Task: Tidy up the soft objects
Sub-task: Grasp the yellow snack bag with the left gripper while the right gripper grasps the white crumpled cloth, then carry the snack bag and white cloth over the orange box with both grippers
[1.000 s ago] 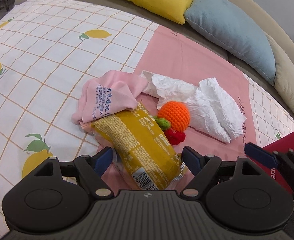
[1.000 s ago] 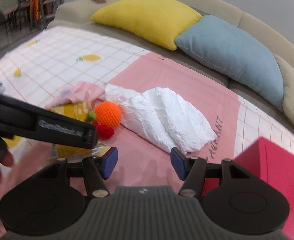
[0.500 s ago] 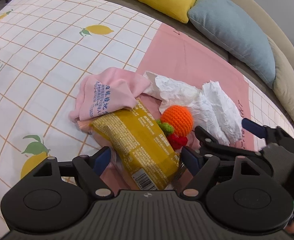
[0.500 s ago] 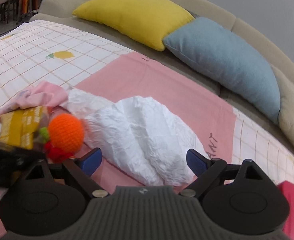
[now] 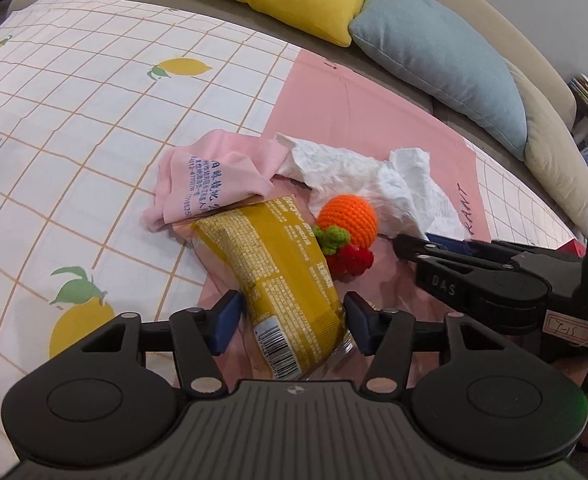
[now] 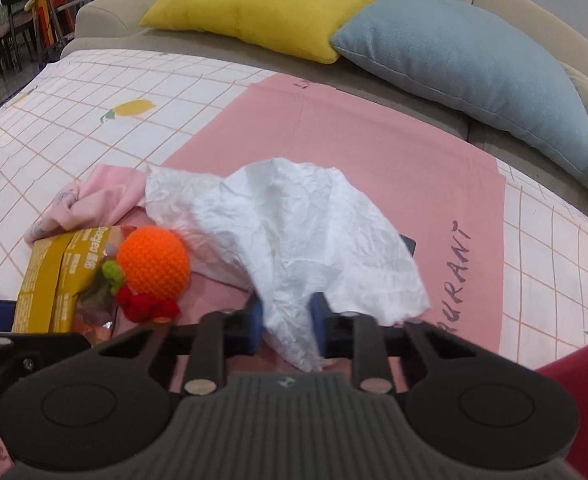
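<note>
Tissue (image 6: pixel 294 232) pinched in right tongs (image 6: pixel 286 320) — crochet orange (image 6: pixel 152 260), snack bag (image 5: pixel 278 276) alongside

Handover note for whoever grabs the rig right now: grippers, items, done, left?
Right gripper: shut on the white tissue, near edge pinched, the rest on the pink mat.
Left gripper: open, straddling the yellow snack packet, not yet clamped.
Crochet orange lies beside the packet; pink cloth sits behind it.
Red box at the right edge.
Done: tissue grasped.
Left: likely move the tissue, then grip the packet, orange and cloth.
</note>
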`<action>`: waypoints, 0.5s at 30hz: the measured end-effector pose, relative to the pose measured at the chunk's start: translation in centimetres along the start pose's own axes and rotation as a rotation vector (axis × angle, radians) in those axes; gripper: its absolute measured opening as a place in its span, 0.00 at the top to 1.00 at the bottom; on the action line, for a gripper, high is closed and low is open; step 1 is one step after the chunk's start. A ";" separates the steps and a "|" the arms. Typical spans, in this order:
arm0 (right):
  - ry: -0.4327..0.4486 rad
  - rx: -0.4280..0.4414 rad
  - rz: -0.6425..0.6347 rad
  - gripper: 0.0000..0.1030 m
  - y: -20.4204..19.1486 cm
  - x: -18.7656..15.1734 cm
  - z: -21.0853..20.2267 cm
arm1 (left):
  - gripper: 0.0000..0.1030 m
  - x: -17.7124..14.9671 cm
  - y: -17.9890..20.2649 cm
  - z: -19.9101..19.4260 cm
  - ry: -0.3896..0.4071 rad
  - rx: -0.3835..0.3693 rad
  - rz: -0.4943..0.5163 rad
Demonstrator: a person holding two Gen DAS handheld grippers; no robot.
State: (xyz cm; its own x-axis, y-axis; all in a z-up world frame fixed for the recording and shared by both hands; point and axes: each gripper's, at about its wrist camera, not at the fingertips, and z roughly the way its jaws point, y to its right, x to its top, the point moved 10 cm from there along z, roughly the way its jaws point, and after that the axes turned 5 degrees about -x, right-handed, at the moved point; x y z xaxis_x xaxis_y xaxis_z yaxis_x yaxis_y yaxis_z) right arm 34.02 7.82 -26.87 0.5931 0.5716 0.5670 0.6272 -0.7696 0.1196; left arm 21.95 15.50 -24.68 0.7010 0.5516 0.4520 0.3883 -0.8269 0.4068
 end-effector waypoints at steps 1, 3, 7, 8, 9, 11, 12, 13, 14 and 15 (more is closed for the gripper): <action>-0.003 0.004 0.019 0.90 0.0 0.0 -0.3 | 0.40 0.0 -0.1 -0.1 0.004 0.000 0.001; -0.004 0.029 0.087 0.91 0.3 0.0 -1.2 | 0.42 -0.2 0.0 -0.5 0.010 0.000 0.010; 0.023 0.043 0.166 0.91 0.3 0.0 -3.6 | 0.46 -0.7 0.2 -1.5 0.030 0.002 0.032; 0.026 0.047 0.181 0.91 0.2 -0.2 -4.3 | 0.47 -0.9 0.3 -1.8 0.032 -0.003 0.031; 0.025 0.049 0.198 0.91 0.2 -0.5 -4.9 | 0.48 -1.1 0.4 -2.0 0.030 -0.010 0.029; 0.017 0.049 0.233 0.91 0.2 -1.2 -6.3 | 0.49 -1.7 0.6 -2.4 0.016 -0.020 0.025; 0.012 0.057 0.248 0.91 0.1 -1.7 -7.0 | 0.49 -1.9 0.6 -2.7 0.011 -0.024 0.022; 0.006 0.066 0.261 0.91 0.0 -2.1 -7.6 | 0.49 -2.2 0.7 -2.9 0.006 -0.026 0.022; -0.002 0.080 0.274 0.91 -0.3 -2.7 -8.4 | 0.49 -2.6 0.8 -3.1 0.001 -0.029 0.023; -0.005 0.093 0.284 0.91 -0.5 -3.2 -9.2 | 0.49 -2.9 0.9 -3.4 -0.005 -0.032 0.025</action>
State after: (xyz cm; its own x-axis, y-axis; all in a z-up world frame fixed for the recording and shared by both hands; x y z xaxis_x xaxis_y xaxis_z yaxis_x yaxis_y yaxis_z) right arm 27.18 3.79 -21.27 0.7537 0.3389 0.5631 0.4794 -0.8695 -0.1185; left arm 18.20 13.53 -22.96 0.7132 0.5305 0.4582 0.3514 -0.8362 0.4211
